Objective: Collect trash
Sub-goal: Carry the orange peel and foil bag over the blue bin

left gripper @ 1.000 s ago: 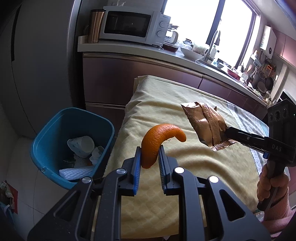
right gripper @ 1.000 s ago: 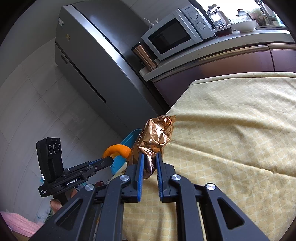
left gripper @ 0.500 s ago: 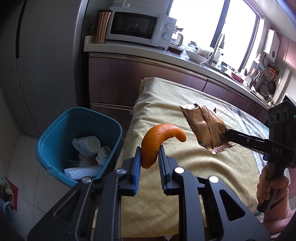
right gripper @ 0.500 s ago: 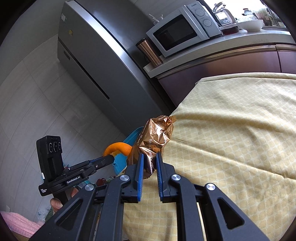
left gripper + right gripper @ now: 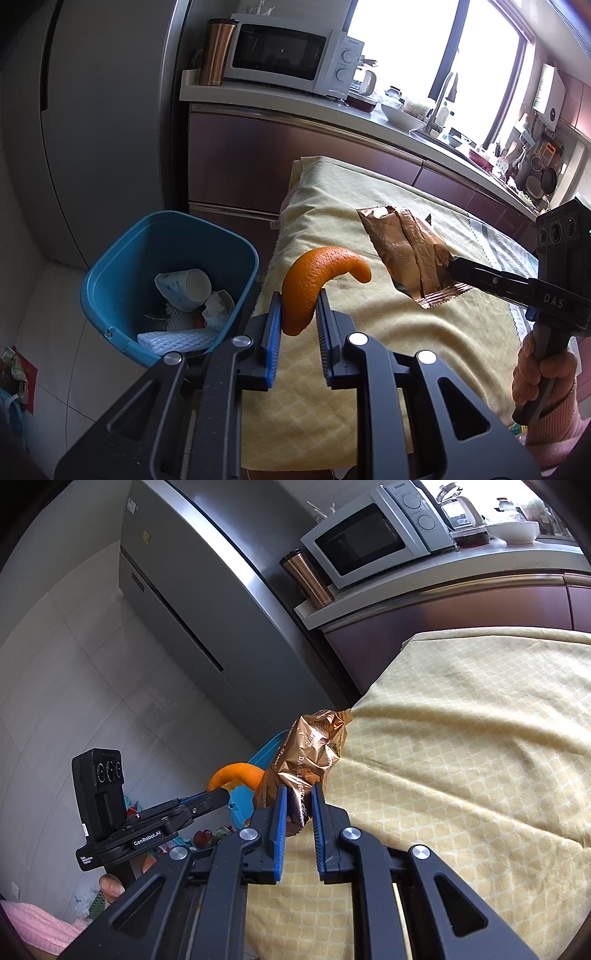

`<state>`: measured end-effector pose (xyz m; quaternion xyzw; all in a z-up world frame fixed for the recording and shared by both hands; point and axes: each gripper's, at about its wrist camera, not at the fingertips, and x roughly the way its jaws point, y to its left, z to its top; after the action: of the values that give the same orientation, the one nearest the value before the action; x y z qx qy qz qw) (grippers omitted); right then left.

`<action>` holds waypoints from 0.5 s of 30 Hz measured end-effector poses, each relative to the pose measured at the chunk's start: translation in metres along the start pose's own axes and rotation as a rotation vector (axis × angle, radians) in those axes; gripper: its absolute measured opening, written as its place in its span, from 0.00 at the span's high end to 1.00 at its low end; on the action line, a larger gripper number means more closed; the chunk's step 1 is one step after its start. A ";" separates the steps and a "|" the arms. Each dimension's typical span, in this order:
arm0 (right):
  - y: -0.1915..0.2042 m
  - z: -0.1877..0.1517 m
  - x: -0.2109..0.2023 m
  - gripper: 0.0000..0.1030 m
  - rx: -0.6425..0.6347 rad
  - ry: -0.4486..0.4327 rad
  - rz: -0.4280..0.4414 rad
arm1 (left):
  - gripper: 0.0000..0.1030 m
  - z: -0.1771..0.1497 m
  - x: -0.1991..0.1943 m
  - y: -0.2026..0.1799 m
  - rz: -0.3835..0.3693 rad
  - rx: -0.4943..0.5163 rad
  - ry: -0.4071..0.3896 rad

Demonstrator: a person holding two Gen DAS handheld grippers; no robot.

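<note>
Tablecloth (image 5: pixel 388 332) under gripped peel (image 5: pixel 314 280), wrapper (image 5: pixel 406 254)

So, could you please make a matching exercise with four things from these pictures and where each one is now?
Things:
1. orange peel
2. wrapper
3. paper cup
4. microwave

Places:
a. on the counter
b. in the right gripper
c. in the blue bin
d. in the left gripper

Pairs: 1-d, 2-b, 3-c, 4-a
</note>
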<state>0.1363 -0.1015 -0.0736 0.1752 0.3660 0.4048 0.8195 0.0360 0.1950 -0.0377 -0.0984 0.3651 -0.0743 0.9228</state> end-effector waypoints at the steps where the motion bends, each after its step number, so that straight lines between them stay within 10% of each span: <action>1: 0.000 0.000 0.000 0.88 -0.002 0.001 0.000 | 0.82 0.000 0.000 0.001 0.000 -0.002 -0.001; 15: 0.006 0.003 0.009 0.88 -0.025 0.018 0.009 | 0.82 0.002 -0.005 0.018 0.034 -0.034 -0.015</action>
<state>0.1395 -0.0911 -0.0721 0.1630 0.3674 0.4147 0.8164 0.0346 0.2135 -0.0372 -0.1083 0.3610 -0.0516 0.9248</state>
